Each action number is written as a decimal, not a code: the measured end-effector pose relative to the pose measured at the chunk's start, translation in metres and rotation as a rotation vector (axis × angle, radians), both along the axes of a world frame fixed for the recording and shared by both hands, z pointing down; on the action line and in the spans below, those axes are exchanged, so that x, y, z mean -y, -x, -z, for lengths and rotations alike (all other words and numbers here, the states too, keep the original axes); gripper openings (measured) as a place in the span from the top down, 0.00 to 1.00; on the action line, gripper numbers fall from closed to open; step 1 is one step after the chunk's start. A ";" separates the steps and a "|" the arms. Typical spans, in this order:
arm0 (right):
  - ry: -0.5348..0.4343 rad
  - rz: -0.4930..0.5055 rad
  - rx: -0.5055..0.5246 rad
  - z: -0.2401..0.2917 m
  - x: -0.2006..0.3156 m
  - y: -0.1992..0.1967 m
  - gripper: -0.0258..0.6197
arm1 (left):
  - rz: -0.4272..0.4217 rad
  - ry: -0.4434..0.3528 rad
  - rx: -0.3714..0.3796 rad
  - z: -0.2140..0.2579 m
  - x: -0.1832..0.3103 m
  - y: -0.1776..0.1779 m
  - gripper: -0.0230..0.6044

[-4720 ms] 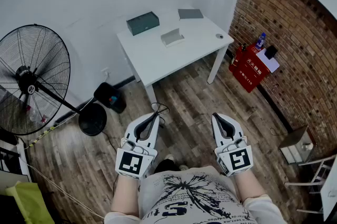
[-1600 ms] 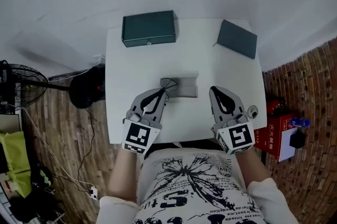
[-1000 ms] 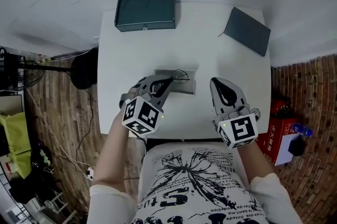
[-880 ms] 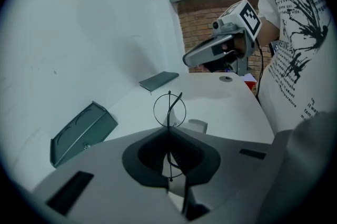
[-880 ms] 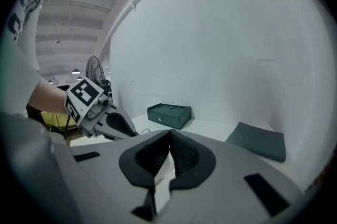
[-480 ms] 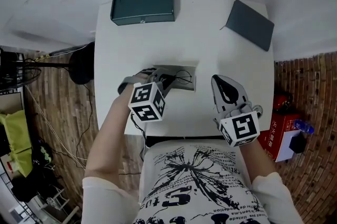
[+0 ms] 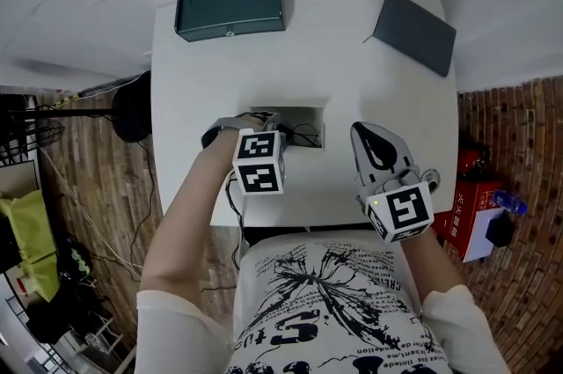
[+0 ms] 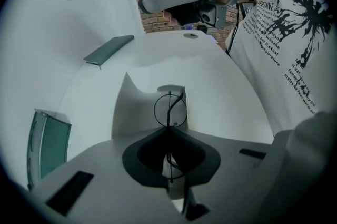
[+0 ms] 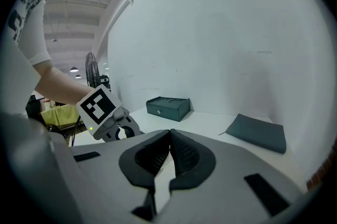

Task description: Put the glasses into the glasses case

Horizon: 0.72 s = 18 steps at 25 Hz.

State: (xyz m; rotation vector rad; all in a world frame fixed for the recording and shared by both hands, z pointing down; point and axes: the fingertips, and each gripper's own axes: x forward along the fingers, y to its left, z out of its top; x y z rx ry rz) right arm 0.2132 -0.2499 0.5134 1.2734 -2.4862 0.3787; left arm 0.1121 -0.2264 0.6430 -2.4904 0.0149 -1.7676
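An open grey glasses case [image 7: 303, 114] lies at the middle of the white table [image 7: 185, 91]. My left gripper [image 7: 276, 131] points steeply down over the case's left part, shut on the thin black wire frame of the glasses [image 7: 305, 135]. In the left gripper view a round lens [image 8: 170, 110] sticks out past the closed jaws [image 8: 169, 131], just over the case [image 8: 138, 109]; whether it touches the case cannot be told. My right gripper [image 7: 376, 154] hovers to the right of the case, its jaws shut with nothing between them [image 9: 170, 137].
A dark green box [image 7: 230, 1] stands at the table's far left. A dark grey flat pad [image 7: 413, 31] lies at the far right. A small round object [image 8: 190, 35] sits near the right edge. Wooden floor, a fan base [image 7: 132, 104] and a brick wall surround the table.
My left gripper has tipped down and sunk over the case, carrying the glasses with it. The right gripper has stayed where it was.
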 end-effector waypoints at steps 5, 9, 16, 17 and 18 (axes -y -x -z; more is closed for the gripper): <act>0.006 -0.006 -0.008 -0.005 0.003 -0.003 0.94 | 0.001 0.053 -0.017 -0.006 -0.004 -0.001 0.94; 0.011 0.000 -0.014 -0.007 0.002 -0.002 0.94 | 0.030 0.062 -0.035 -0.007 -0.002 -0.001 0.93; 0.007 0.003 -0.022 -0.004 0.005 -0.005 0.94 | 0.080 0.042 -0.080 0.001 0.006 -0.002 0.79; 0.006 0.004 -0.022 -0.002 0.006 -0.005 0.94 | 0.089 0.045 -0.087 0.005 0.007 -0.001 0.77; 0.006 0.006 -0.023 -0.001 0.007 -0.005 0.94 | 0.097 0.045 -0.095 0.009 0.007 -0.001 0.75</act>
